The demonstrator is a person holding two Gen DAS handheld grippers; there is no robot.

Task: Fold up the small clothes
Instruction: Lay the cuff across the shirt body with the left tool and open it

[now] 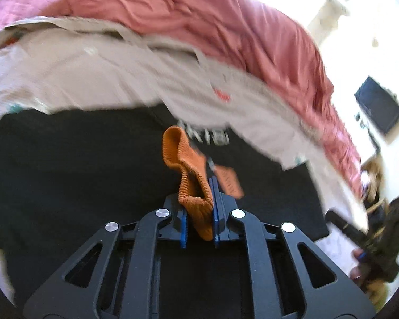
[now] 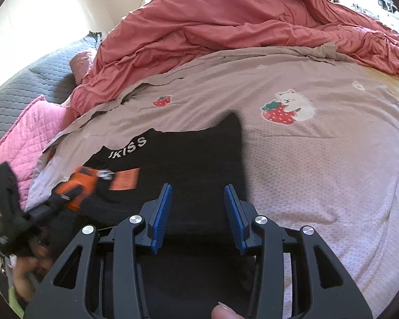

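Sunlit bed (image 2: 332,172), rumpled red duvet (image 2: 226,21)

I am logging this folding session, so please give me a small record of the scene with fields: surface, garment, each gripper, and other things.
surface: bed with beige sheet printed with a bear and strawberries
garment: black garment lying on the sheet, white letters near its top edge, orange tag
left gripper: shut on orange knit cloth, held above the black garment
right gripper: open, empty, over the black garment
other things: red duvet bunched at the far side; pink quilted pillow
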